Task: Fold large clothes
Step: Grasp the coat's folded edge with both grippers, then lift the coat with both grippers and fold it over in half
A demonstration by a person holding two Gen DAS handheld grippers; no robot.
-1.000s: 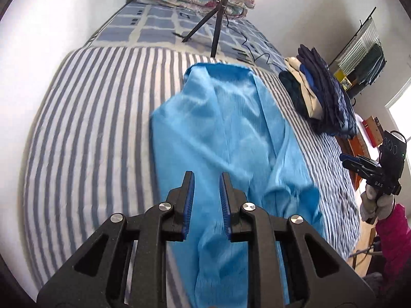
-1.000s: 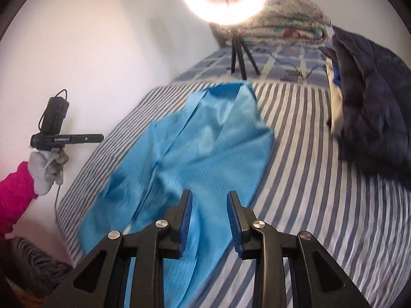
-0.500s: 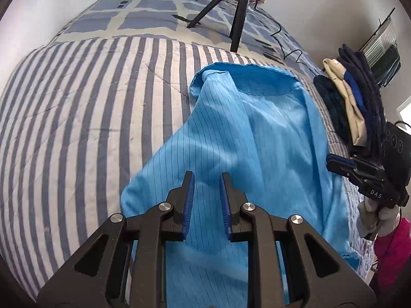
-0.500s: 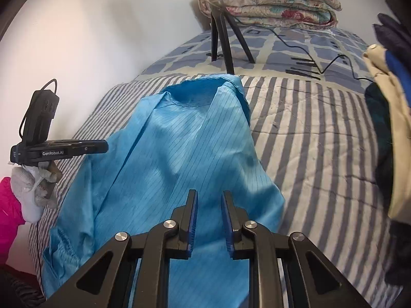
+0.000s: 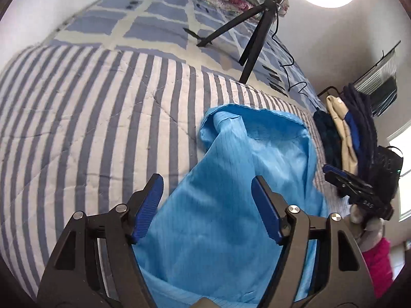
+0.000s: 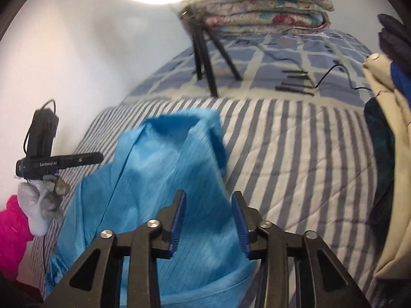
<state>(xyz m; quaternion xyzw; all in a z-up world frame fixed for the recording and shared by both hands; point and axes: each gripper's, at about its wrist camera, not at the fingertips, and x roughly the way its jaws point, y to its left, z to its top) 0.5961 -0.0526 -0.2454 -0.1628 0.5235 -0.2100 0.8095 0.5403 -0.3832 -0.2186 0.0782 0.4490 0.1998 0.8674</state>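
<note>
A large light-blue garment (image 5: 231, 205) with thin dark pinstripes lies lengthwise on the striped bed cover (image 5: 90, 128); it also shows in the right wrist view (image 6: 159, 179). My left gripper (image 5: 206, 206) is open wide, low over the garment's left side, with cloth between and below the fingers. My right gripper (image 6: 208, 220) is open over the garment's right edge, holding nothing. Each gripper shows in the other's view: the right one (image 5: 354, 187) and the left one (image 6: 59, 163).
A black tripod (image 5: 246, 33) with a ring light stands at the head of the bed, its cable (image 6: 331, 71) trailing on the checked cover. Folded quilts (image 6: 264, 7) lie behind it. A pile of dark and beige clothes (image 5: 344, 133) sits at the bed's right side.
Both grippers have opened from nearly shut, the left one widest. Both have moved forward and lower along the garment toward its far end.
</note>
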